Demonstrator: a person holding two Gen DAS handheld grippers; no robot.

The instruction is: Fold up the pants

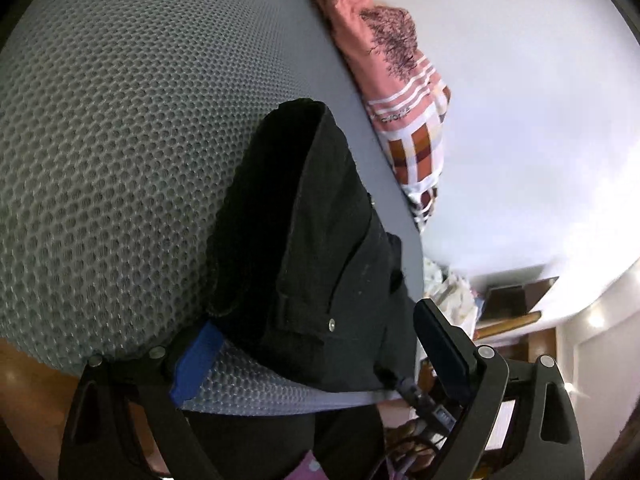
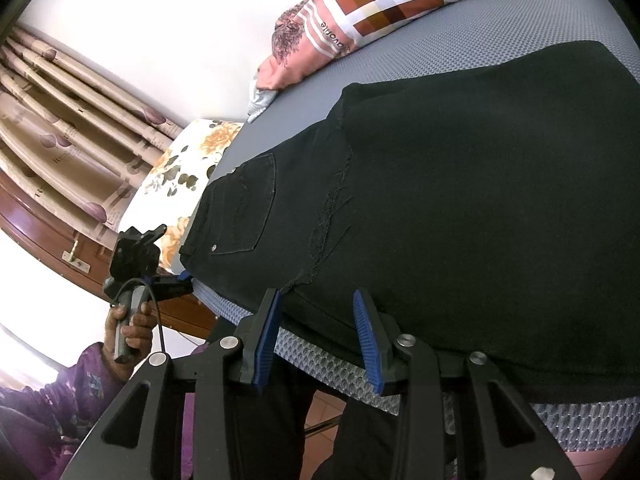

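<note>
Black pants (image 2: pixel 460 184) lie flat on a grey mesh mattress (image 2: pixel 472 52), the waist and back pocket toward the near left edge. In the left wrist view the pants (image 1: pixel 320 248) reach the mattress (image 1: pixel 120 140) edge. My left gripper (image 1: pixel 320 360) is open at the waistband corner, its jaws either side of the cloth; it also shows in the right wrist view (image 2: pixel 176 280), held in a hand. My right gripper (image 2: pixel 318 340) is open at the near edge of the pants, jaws apart with cloth between them.
A pink and checked pillow (image 2: pixel 360 12) lies at the far edge of the mattress, also in the left wrist view (image 1: pixel 400 92). A floral pillow (image 2: pixel 180 176) sits at the left end. Curtains (image 2: pixel 60 128) and a wooden frame (image 2: pixel 48 240) stand at left.
</note>
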